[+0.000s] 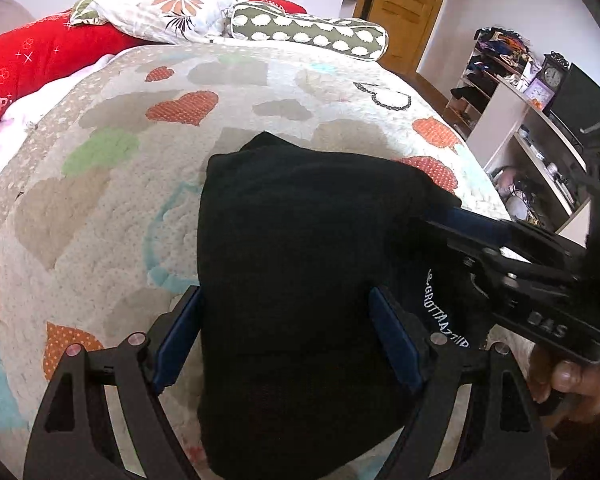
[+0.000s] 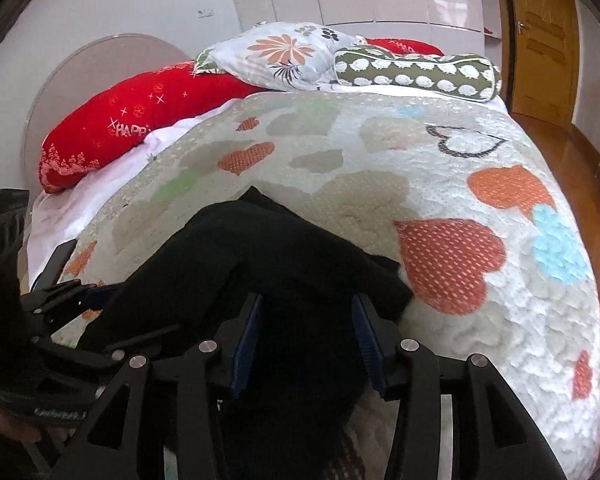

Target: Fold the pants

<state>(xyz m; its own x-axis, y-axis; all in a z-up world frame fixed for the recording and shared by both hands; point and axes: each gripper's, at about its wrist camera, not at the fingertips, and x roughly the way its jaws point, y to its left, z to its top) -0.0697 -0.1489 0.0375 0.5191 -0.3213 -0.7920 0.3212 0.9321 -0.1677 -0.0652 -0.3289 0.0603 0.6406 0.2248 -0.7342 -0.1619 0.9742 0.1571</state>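
Both hand-held grippers, left and right, stand apart over the folded black pants on the bed, apparently released; next, smooth or refold.

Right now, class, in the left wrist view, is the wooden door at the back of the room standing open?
No. The wooden door sits shut in its frame, behind the bed.

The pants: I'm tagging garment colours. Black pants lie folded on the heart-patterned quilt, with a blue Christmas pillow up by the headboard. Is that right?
Not quite. The pillow by the headboard is red, not blue, as the right wrist view shows. The rest holds: the black pants lie folded on the heart-patterned quilt.
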